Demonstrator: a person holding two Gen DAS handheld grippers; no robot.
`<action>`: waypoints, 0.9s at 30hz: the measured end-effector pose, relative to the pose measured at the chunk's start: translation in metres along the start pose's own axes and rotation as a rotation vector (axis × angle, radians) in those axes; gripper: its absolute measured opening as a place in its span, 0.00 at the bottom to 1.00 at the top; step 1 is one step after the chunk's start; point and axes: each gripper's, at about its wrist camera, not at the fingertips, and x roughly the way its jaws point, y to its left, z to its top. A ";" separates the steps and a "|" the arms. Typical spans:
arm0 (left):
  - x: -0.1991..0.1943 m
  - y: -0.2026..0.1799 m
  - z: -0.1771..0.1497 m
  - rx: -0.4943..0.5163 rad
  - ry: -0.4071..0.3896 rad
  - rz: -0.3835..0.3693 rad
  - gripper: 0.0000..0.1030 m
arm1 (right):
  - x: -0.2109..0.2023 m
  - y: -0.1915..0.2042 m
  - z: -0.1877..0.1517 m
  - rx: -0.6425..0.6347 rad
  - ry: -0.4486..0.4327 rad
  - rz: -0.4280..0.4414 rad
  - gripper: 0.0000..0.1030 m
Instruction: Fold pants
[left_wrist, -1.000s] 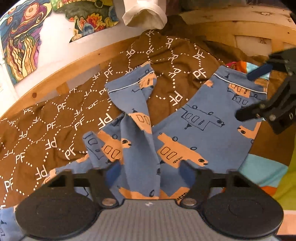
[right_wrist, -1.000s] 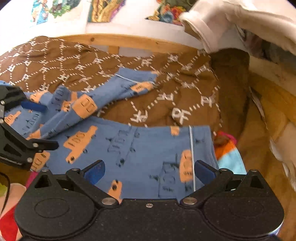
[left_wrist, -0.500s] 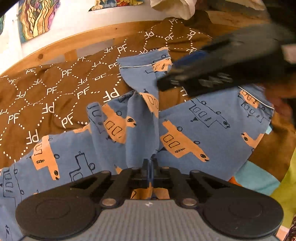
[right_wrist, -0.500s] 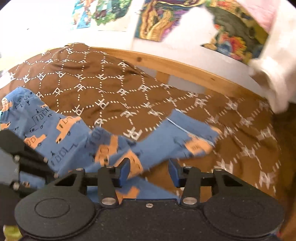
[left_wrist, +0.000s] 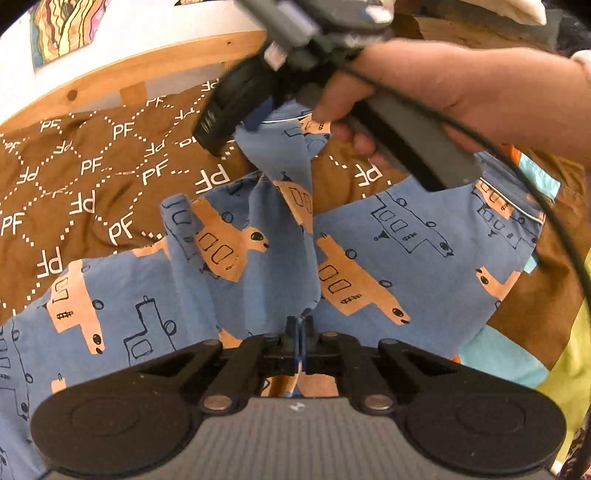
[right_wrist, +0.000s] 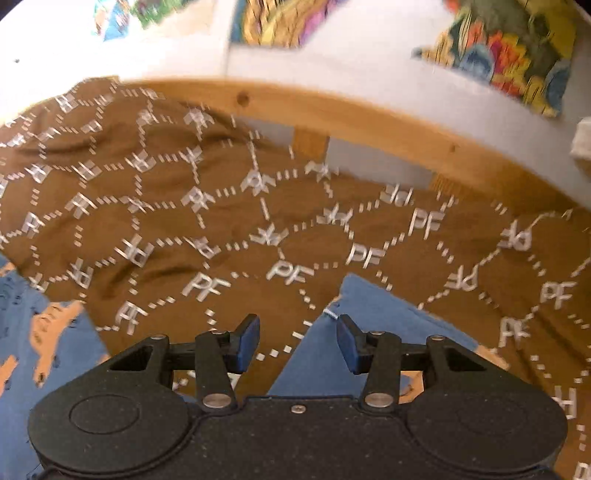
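Blue pants (left_wrist: 399, 266) printed with orange and outlined vehicles lie spread on a brown bedspread (left_wrist: 92, 192) patterned with white "PF" letters, on a bed with a wooden frame (right_wrist: 369, 114).

Left gripper (left_wrist: 298, 341): fingers clenched on a raised fold of the pants at the near edge of the garment; the cloth runs up from the pinch as a narrow ridge toward the far leg cuff (left_wrist: 284, 129).

Right gripper (right_wrist: 298, 343): fingers partly apart and pressing on nothing. In its own view, the corner of the cuff (right_wrist: 373, 306) lies below and between them, just beside the right-hand finger (right_wrist: 351, 347). From the left wrist view, a person's hand (left_wrist: 399, 92) holds this gripper (left_wrist: 255, 122) over the cuff, a black cable (left_wrist: 535, 192) trailing from it.

Colourful pictures (right_wrist: 509, 48) hang on the white wall behind the frame.
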 end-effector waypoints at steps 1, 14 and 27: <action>0.000 0.001 0.001 -0.002 0.001 0.002 0.01 | 0.010 -0.002 -0.001 0.009 0.032 -0.005 0.40; -0.023 -0.006 -0.002 0.071 -0.093 0.006 0.01 | -0.088 -0.060 -0.037 0.277 -0.185 -0.030 0.01; -0.034 -0.032 -0.023 0.211 -0.079 -0.057 0.01 | -0.207 -0.079 -0.190 0.686 -0.134 -0.229 0.00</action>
